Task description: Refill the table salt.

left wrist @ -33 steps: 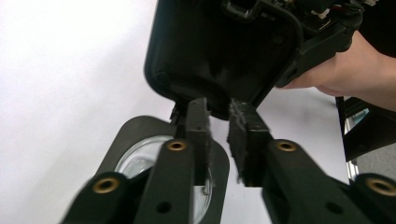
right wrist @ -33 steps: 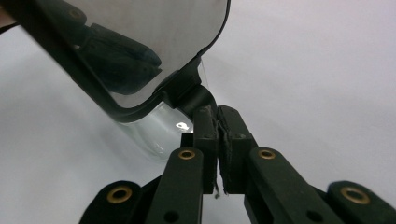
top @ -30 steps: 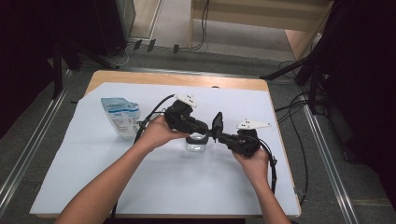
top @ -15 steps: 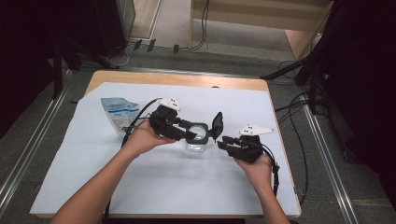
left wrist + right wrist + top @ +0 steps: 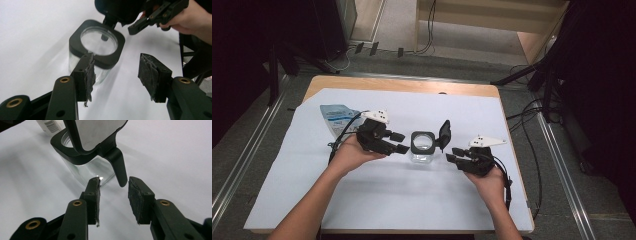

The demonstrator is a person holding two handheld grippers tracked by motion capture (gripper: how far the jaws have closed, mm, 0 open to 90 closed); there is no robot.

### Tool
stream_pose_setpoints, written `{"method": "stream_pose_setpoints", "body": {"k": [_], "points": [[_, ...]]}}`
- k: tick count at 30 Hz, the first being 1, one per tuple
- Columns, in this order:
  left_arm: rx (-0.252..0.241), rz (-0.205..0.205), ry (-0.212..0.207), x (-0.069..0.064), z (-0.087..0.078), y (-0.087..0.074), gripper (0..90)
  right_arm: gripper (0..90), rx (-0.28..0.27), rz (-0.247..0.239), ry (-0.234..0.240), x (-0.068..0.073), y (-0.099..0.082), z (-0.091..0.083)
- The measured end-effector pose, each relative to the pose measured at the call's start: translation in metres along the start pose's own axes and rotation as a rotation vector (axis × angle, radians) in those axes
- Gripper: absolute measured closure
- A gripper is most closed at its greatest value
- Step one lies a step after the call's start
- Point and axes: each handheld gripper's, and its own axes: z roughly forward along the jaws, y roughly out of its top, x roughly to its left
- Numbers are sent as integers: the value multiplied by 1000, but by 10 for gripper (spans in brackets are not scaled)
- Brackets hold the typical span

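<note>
A clear glass jar [image 5: 422,146] with a black square rim stands mid-table, its hinged lid [image 5: 444,134] swung up to the right. My left gripper [image 5: 401,143] sits just left of the jar, open after its jaws have just been opening. In the left gripper view, the jar [image 5: 97,50] lies ahead of the empty left gripper [image 5: 116,67]. My right gripper [image 5: 454,154] rests right of the jar, open, jaws just widened further. In the right gripper view, the lid's black tab [image 5: 119,167] hangs just beyond the right gripper [image 5: 113,192], untouched.
A blue and white pouch [image 5: 336,118] lies on the white table cover [image 5: 377,200] behind my left hand. Cables trail from both grippers. The table's wooden far edge [image 5: 402,85] shows beyond the cover, with a dark floor and stands around.
My left gripper has drawn back leftward from the jar with wider jaws. The right gripper's jaws have spread while that hand stayed nearly in place. The lid still stands raised.
</note>
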Motion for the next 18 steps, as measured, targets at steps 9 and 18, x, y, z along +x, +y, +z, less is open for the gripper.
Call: {"method": "stream_pose_setpoints", "body": {"k": [9, 18], "points": [[7, -34, 34, 5, -13, -19, 451, 569, 13, -1, -2, -4, 1, 4], [-8, -68, 81, 7, -32, -38, 438, 525, 12, 2, 0, -10, 3, 4]]}}
